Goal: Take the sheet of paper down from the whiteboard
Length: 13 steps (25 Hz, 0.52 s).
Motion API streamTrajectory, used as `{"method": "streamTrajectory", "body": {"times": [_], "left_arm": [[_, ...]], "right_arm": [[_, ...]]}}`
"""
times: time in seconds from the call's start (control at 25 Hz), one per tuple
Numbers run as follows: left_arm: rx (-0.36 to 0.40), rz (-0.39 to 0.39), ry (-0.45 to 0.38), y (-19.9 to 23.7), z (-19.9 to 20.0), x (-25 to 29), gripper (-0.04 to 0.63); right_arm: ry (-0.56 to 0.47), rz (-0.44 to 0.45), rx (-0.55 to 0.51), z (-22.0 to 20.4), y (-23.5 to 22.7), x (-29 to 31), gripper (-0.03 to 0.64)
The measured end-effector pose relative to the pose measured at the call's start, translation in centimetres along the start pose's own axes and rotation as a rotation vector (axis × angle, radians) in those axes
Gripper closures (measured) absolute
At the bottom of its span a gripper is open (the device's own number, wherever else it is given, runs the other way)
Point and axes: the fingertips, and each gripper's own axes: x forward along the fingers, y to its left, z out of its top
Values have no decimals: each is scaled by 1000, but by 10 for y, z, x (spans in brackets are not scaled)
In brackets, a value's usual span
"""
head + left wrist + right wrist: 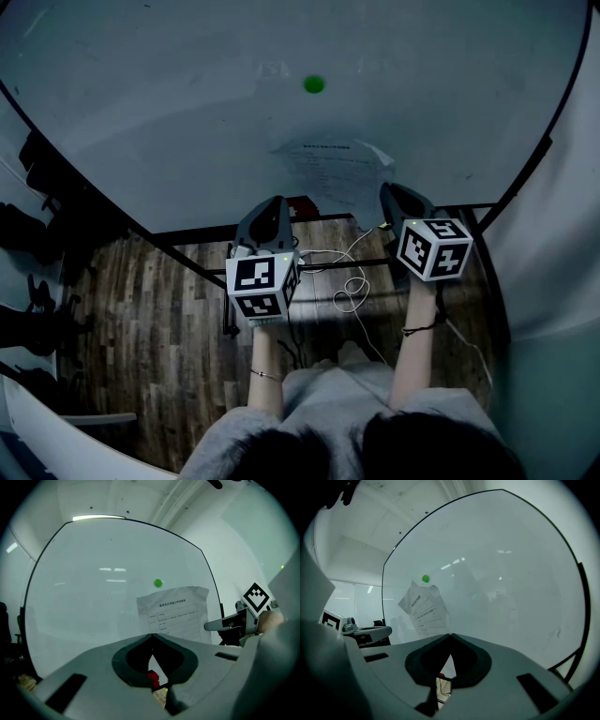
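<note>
A printed sheet of paper [336,173] lies against the whiteboard [187,112], its top edge below the green magnet [314,84] and its upper right corner curled. My left gripper [277,201] is at the sheet's lower left, and in the left gripper view its jaws [151,634] meet on the paper's [176,613] bottom edge. My right gripper [387,190] is at the lower right edge. In the right gripper view the jaws [450,634] close where the tilted sheet [424,609] ends. Both point roughly level at the board.
The board's black frame bar [197,230] runs under the grippers. White cables [352,291] lie on the wooden floor [159,309]. A small red thing [302,206] sits below the board. Dark chairs [37,178] stand at the left, a pale wall [553,281] at the right.
</note>
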Motion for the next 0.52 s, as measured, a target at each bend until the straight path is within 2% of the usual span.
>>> {"method": "streamTrajectory", "body": {"times": [0.52], "left_arm": [[5,-21,9,-5,-3,-2,589]], "right_arm": [[10,-5,3,0,4,-6,616]]}}
